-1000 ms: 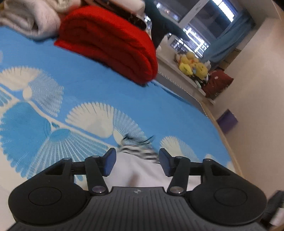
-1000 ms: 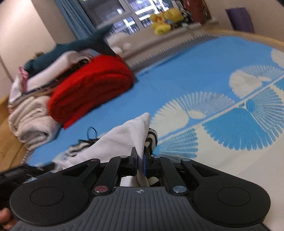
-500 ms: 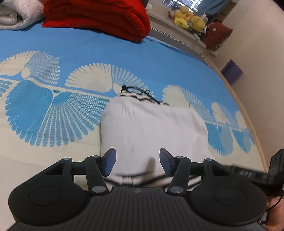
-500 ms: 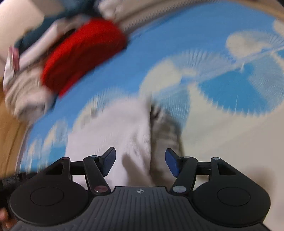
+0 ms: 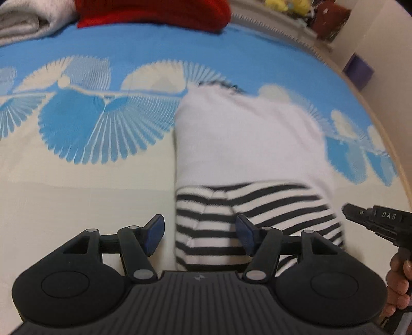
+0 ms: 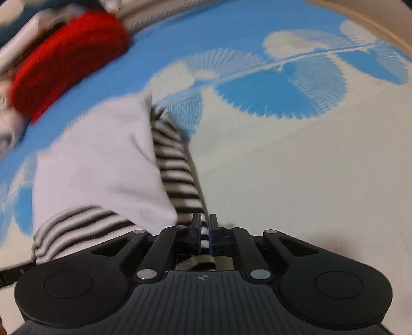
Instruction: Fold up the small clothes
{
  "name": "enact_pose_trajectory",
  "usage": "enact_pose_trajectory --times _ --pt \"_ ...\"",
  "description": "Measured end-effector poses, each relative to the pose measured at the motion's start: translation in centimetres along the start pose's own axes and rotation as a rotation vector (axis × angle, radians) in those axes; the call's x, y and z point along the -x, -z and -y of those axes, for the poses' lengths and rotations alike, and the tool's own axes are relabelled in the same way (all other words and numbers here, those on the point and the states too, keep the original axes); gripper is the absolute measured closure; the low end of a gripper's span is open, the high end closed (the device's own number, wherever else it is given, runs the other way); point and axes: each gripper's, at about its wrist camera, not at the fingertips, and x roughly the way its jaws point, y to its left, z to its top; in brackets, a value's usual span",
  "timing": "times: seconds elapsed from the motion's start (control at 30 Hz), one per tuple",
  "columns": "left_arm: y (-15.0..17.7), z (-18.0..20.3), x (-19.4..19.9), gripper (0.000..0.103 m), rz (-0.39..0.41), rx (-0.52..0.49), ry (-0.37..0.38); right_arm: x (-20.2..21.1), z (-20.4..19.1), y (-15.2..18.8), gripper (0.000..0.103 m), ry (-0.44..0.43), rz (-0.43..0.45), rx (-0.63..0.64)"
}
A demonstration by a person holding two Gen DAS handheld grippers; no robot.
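A small white garment [image 5: 247, 139] with black-and-white striped parts [image 5: 206, 224] lies on the blue and cream bedspread [image 5: 85, 123]. My left gripper [image 5: 199, 235] is open, its fingers either side of the striped near-left corner, just above it. In the right wrist view the same garment [image 6: 103, 165] shows, with a striped sleeve [image 6: 177, 177] along its right edge. My right gripper [image 6: 204, 233] is shut on the striped near-right corner. The right tool's body [image 5: 376, 224] shows at the right of the left wrist view.
A folded red blanket [image 5: 154, 13] and a grey-white folded cloth [image 5: 28, 18] sit at the far side of the bed; the red blanket also shows in the right wrist view [image 6: 64, 61]. Plush toys [image 5: 280, 5] and a purple box [image 5: 358, 69] are beyond the bed's wooden edge.
Both grippers have pulled back to the garment's near striped edge. The right gripper, open half a second ago, has shut on the striped corner. The left gripper stayed open.
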Motion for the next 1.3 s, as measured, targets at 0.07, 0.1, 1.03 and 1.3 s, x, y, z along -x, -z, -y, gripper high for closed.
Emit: enact_pose_trajectory --times 0.07,0.1,1.03,1.3 --pt "0.3 0.3 0.3 0.036 -0.002 -0.005 -0.002 1.7 -0.4 -0.1 0.089 -0.083 0.053 -0.011" --pt "0.7 0.4 0.0 0.036 -0.018 -0.013 -0.018 2.3 -0.6 0.0 0.085 -0.101 0.072 0.0" --pt "6.9 3.3 8.2 0.015 0.27 0.023 -0.21 10.3 -6.5 6.3 0.019 0.007 0.219 0.294" --pt "8.8 5.1 8.9 0.011 0.313 0.003 -0.197 10.8 -6.3 6.5 0.019 0.014 0.242 0.266"
